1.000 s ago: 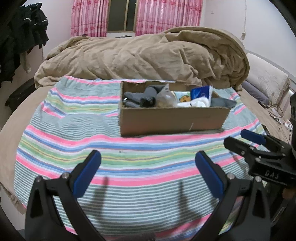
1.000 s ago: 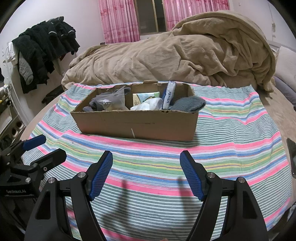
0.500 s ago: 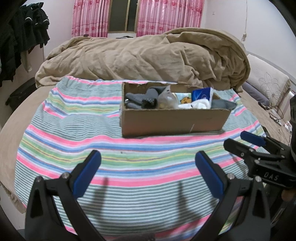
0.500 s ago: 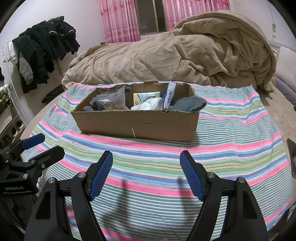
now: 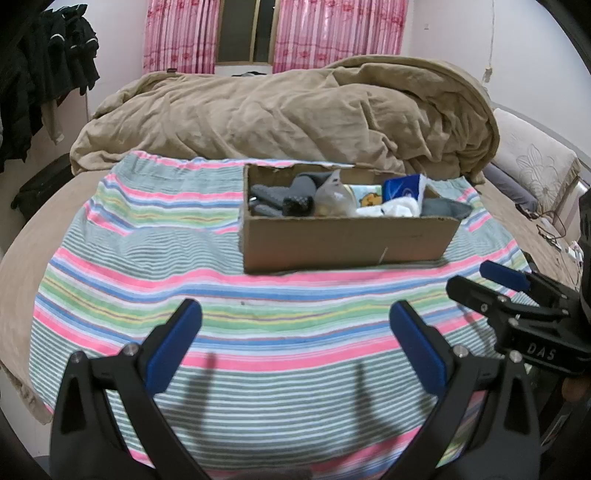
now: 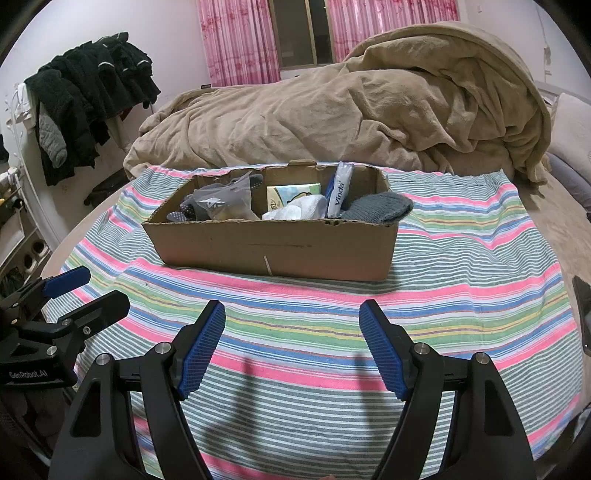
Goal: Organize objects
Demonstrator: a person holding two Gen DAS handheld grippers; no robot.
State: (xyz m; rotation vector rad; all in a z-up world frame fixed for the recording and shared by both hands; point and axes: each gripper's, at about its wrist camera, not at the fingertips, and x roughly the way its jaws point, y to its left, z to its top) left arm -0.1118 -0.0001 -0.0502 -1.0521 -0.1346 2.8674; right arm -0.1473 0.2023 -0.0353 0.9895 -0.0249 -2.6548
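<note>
A cardboard box (image 5: 347,243) (image 6: 273,247) stands on a striped cloth (image 5: 155,258) (image 6: 461,273) on the bed. It holds grey socks (image 5: 277,197), a clear plastic bag (image 6: 221,201), a blue tissue pack (image 5: 402,190) (image 6: 339,190), a white cloth (image 6: 299,210) and a grey knitted item (image 6: 380,210). My left gripper (image 5: 295,339) is open and empty over the cloth, short of the box. My right gripper (image 6: 291,339) is open and empty, also short of the box. Each gripper shows in the other's view, the right one (image 5: 498,284) and the left one (image 6: 74,295).
A big tan duvet (image 5: 295,114) (image 6: 369,110) is heaped behind the box. Dark clothes (image 6: 85,96) hang at the left wall. Pink curtains (image 5: 273,33) hang at the back. A pillow (image 5: 532,162) lies at the right.
Both grippers have shifted only slightly; the box sits a little lower in the left wrist view. Both stay open and empty.
</note>
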